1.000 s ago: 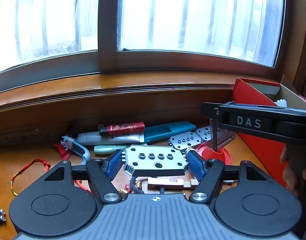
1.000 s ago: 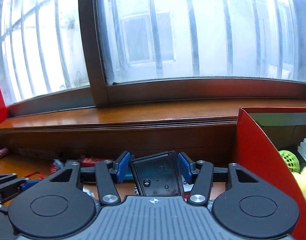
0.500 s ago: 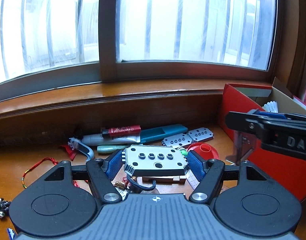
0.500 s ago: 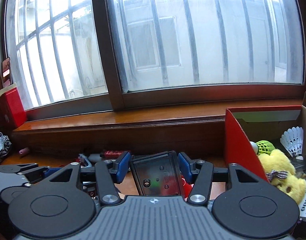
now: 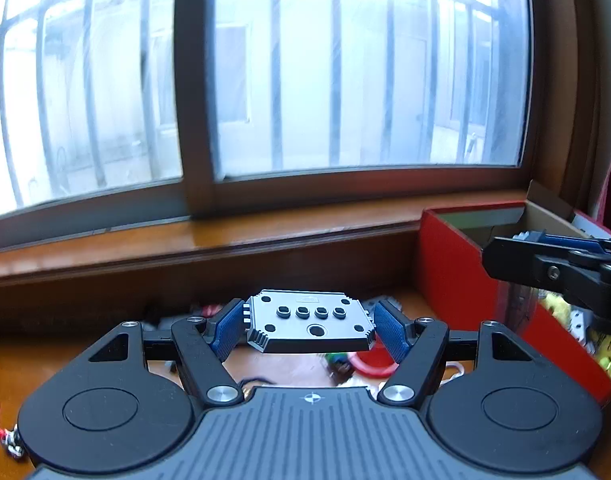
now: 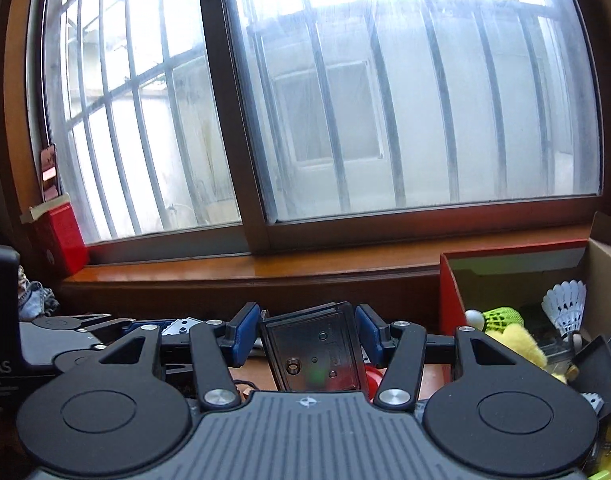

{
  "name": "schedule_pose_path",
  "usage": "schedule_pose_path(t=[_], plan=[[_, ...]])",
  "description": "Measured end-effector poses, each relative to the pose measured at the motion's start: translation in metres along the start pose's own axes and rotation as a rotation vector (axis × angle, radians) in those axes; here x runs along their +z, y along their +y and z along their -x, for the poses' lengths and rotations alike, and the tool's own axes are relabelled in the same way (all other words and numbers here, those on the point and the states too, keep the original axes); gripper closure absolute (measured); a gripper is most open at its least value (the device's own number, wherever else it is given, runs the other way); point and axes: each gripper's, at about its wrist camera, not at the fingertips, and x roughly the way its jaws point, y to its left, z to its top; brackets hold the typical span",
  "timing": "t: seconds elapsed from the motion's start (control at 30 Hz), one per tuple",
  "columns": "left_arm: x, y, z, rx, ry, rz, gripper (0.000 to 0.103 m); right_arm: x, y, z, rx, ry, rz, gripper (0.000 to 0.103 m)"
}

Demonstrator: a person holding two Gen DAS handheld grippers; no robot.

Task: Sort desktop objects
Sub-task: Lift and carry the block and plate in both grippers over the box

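- Pinching a grey plate [image 5: 310, 322] by its two side edges, the left gripper [image 5: 310, 326] holds it flat and clear above the counter [image 5: 33, 364], the blue pads [image 5: 225, 330] pressed against either side.
- Four oval holes in a row and one larger round hole show on the plate's top face; ribbed notches run along its front corners.
- Beneath the plate lie a red ring [image 5: 371, 362] and some small clutter, too blurred to name.
- Right of the plate stands a red box [image 5: 453, 272], open at the top, its near wall close to the left gripper's right finger.
- Over the box's open top, the right gripper [image 5: 553, 268] reaches in from the right edge of the left view (seen side-on there).
- From its own camera, the right gripper [image 6: 308, 334] has its jaws closed on a clear dark panel [image 6: 313, 354], which stands tilted between the blue pads [image 6: 245, 330].
- The box [image 6: 451, 300] sits to the right in that view; inside it are a white shuttlecock [image 6: 565, 306], a green shuttlecock [image 6: 501, 318] and a yellow plush [image 6: 517, 344].
- At the left edge of the right view the left gripper [image 6: 77, 330] shows from the side, level with the right one.
- A small red carton [image 6: 63, 236] leans on the sill [image 6: 265, 264] at the window's left end.
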Motion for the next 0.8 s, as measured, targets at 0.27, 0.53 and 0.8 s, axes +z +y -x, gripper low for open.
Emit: schedule_pose_path(t=[0.27,0.53,0.8], plan=[[0.023,-0.042,-0.007,-0.049,-0.041,-0.037,0.033,0.014,-0.032,0.031,-0.042,-0.051,-0.013,0.048],[0.04,-0.087,-0.022,-0.113,-0.053,-0.076,0.033,0.012,-0.076,0.052,-0.122,-0.078,-0.054,0.048],[0.05,-0.13,-0.039,-0.168,-0.064,-0.115,0.033,0.009,-0.112,0.062,-0.192,-0.087,-0.069,0.048]])
